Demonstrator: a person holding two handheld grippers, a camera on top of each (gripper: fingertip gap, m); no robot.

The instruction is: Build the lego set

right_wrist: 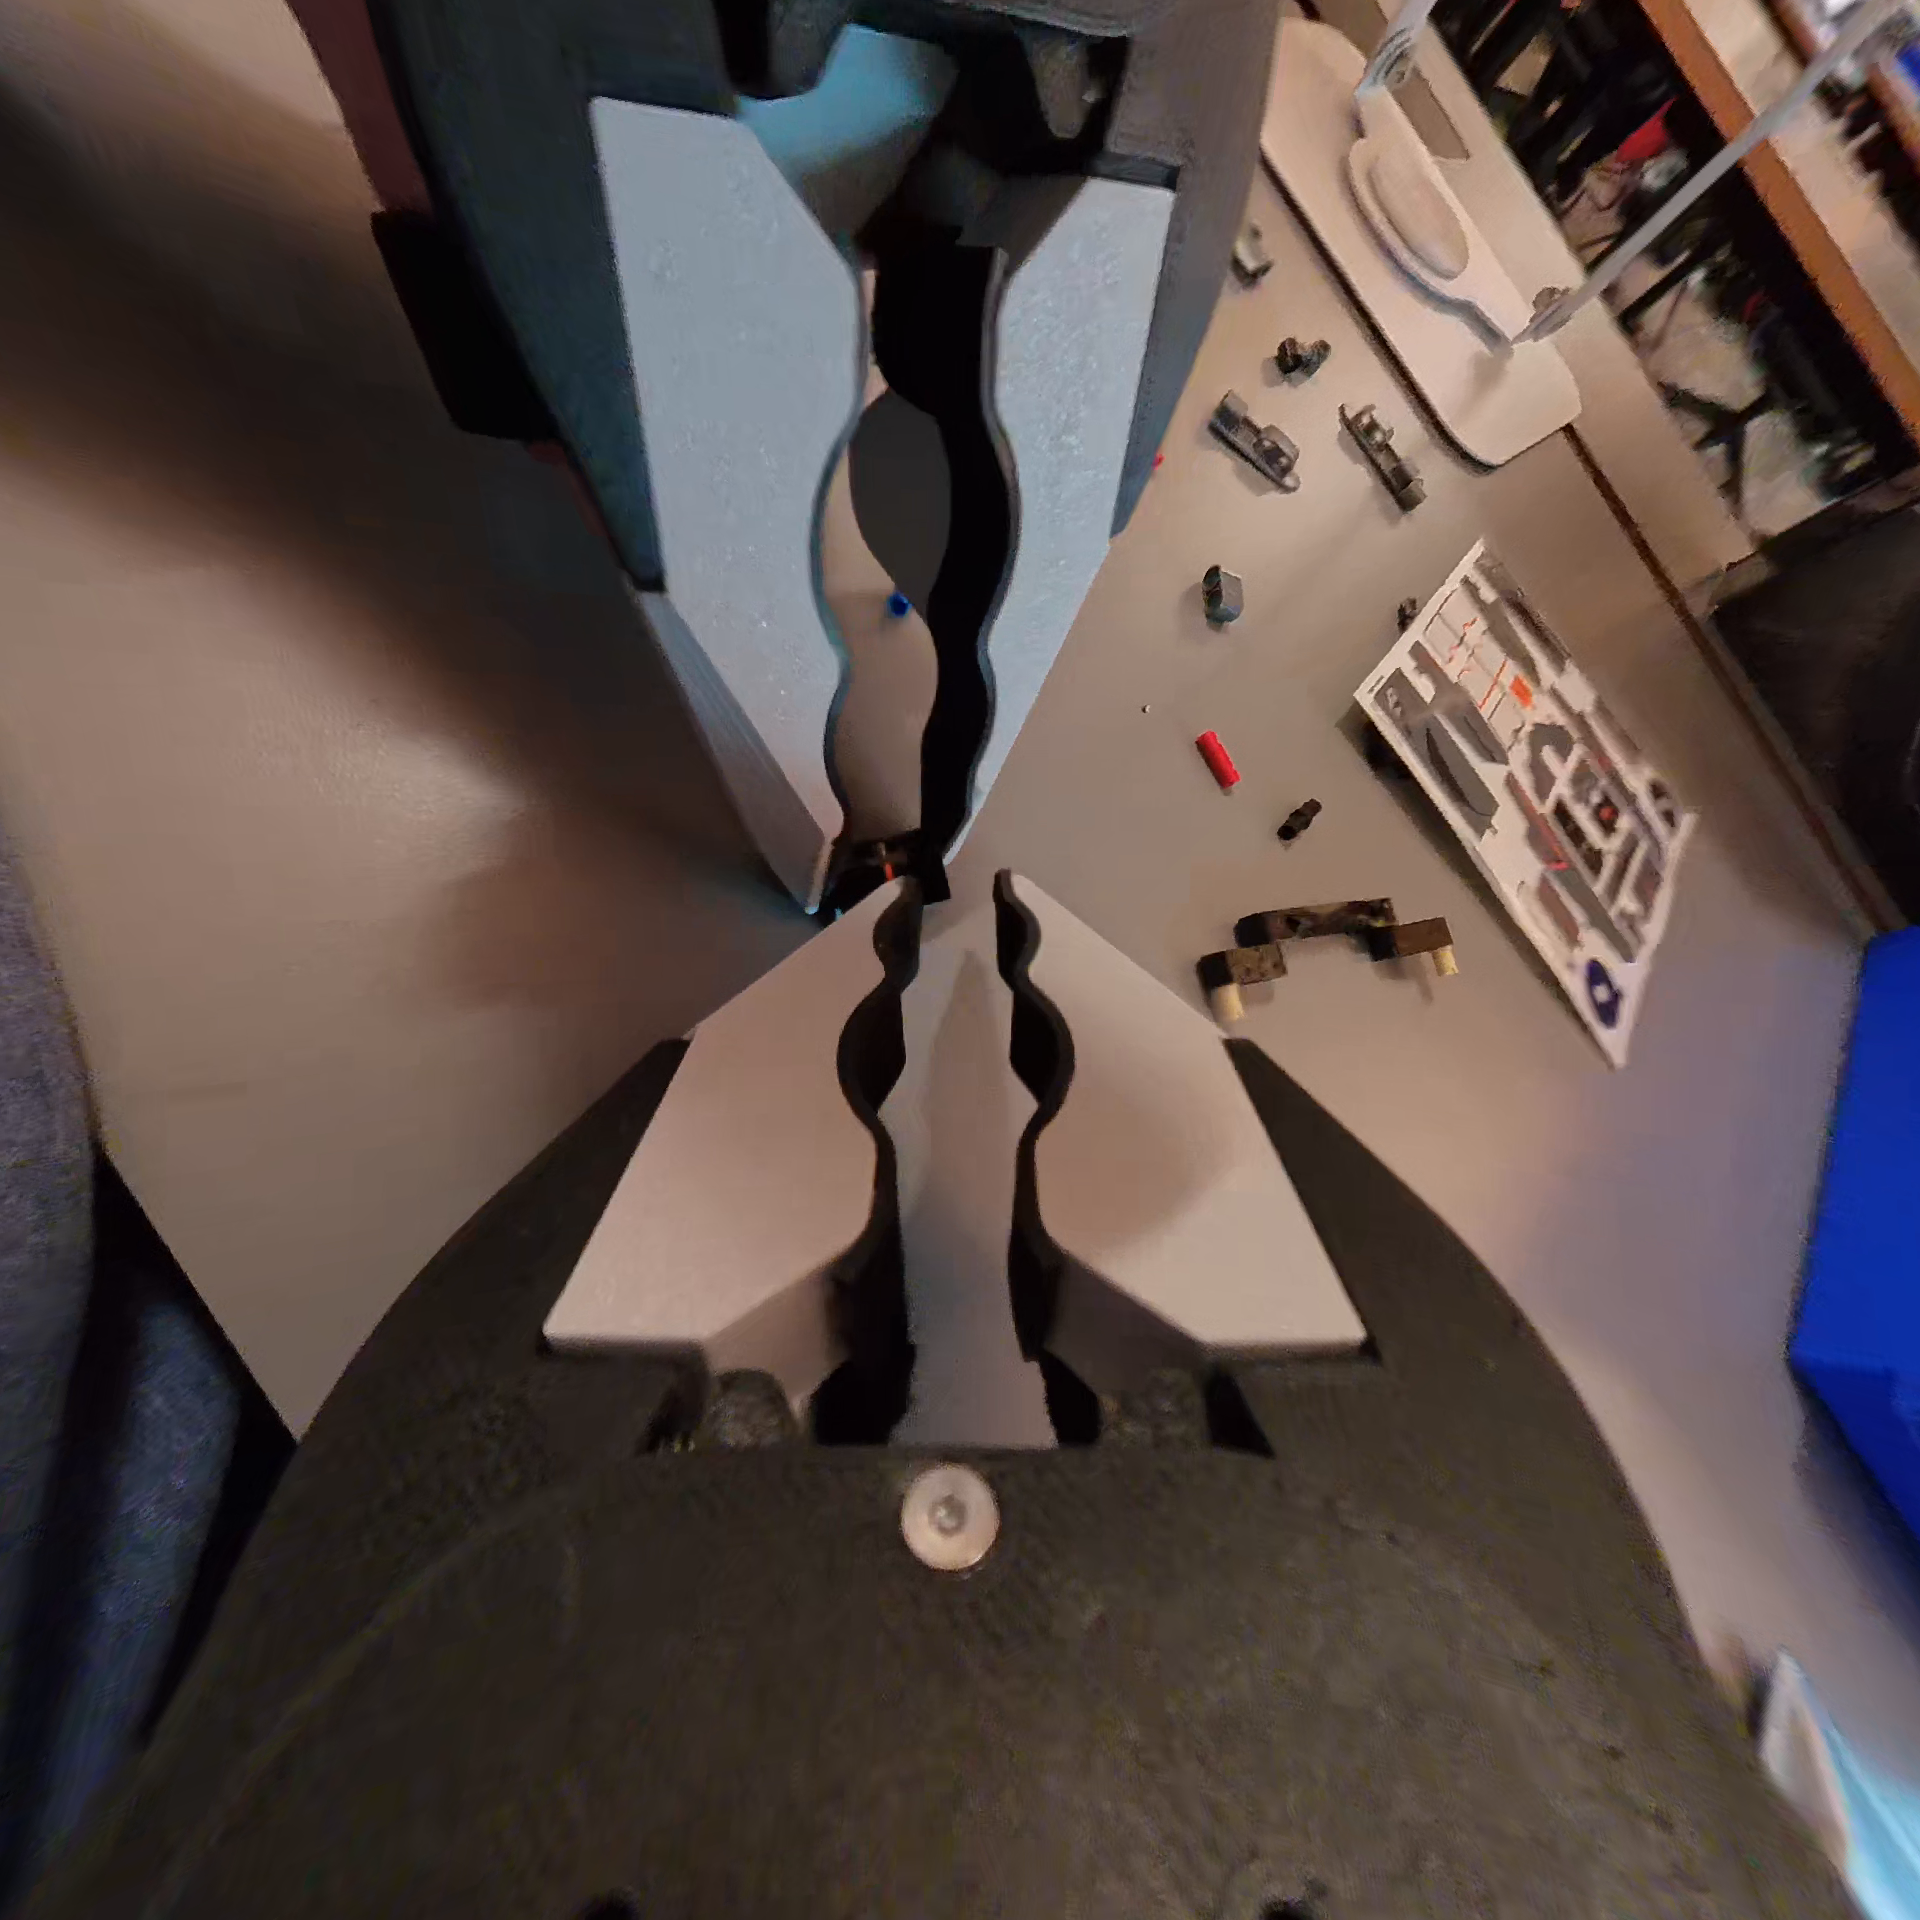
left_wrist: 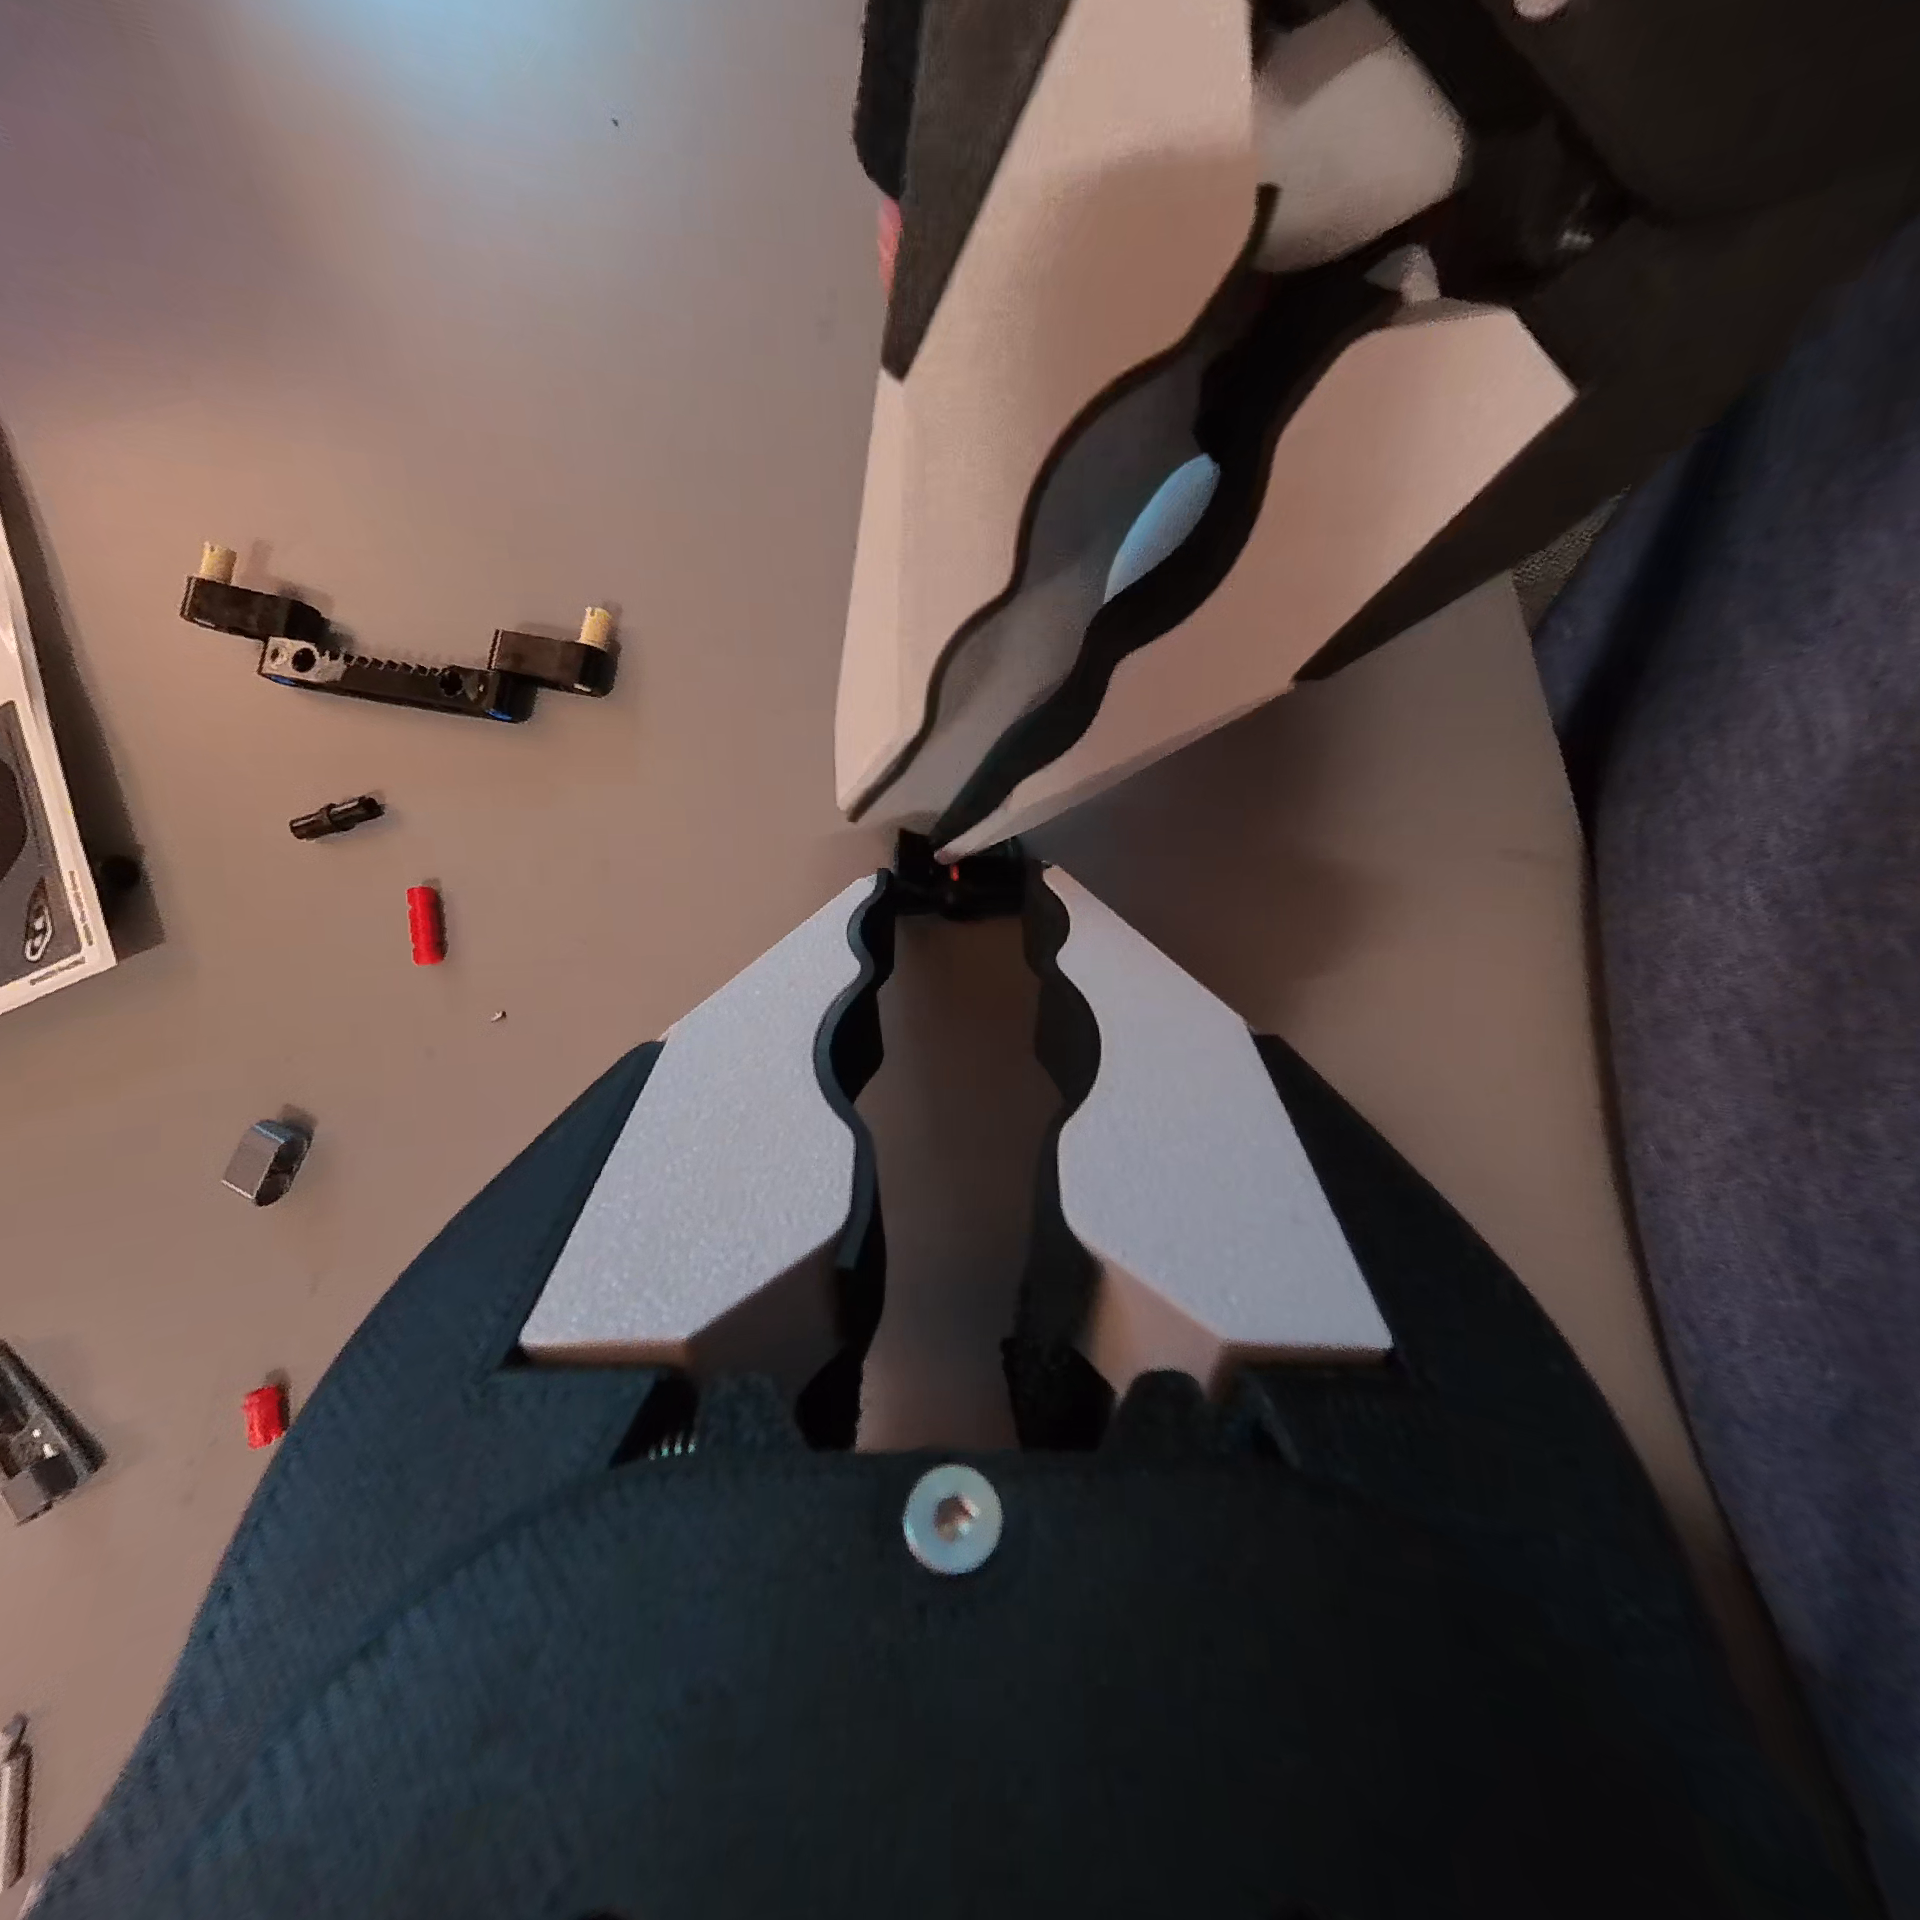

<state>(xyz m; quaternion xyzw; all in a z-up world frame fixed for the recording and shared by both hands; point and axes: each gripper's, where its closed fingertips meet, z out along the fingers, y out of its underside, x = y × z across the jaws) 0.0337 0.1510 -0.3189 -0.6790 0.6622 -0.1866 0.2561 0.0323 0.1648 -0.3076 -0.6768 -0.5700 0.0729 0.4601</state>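
Gripping a small black piece [left_wrist: 956, 883] between its fingertips, the left gripper [left_wrist: 961, 894] sits at the near edge of the grey table [left_wrist: 623, 312]; its jaws stand slightly apart, pinching the piece at the very tips. A speck of red shows on the piece.

Right gripper [left_wrist: 951, 836]: meets the same piece from the opposite side, tips touching it. In the left wrist view its jaws look nearly pressed together at the tips; in the right wrist view the right gripper [right_wrist: 956, 888] shows a narrow gap between its tips, with the black piece [right_wrist: 883, 862] against the left fingertip only. Whether it grips anything cannot be told.

Loose parts, left wrist view, near to far:
- red peg [left_wrist: 263, 1415], close beside the left gripper's body.
- small grey block [left_wrist: 268, 1161], farther out.
- red cylinder [left_wrist: 424, 925], lying flat.
- black pin [left_wrist: 335, 817], just beyond the cylinder.
- black built section [left_wrist: 405, 649], a toothed bar with two arms, each arm bearing a cream peg.

Sticker sheet [left_wrist: 47, 831]: at the left edge, partly cut off. In the right wrist view the sheet [right_wrist: 1527, 779] lies beyond the built section [right_wrist: 1325, 940], with a blue bin [right_wrist: 1870, 1195] to the right.
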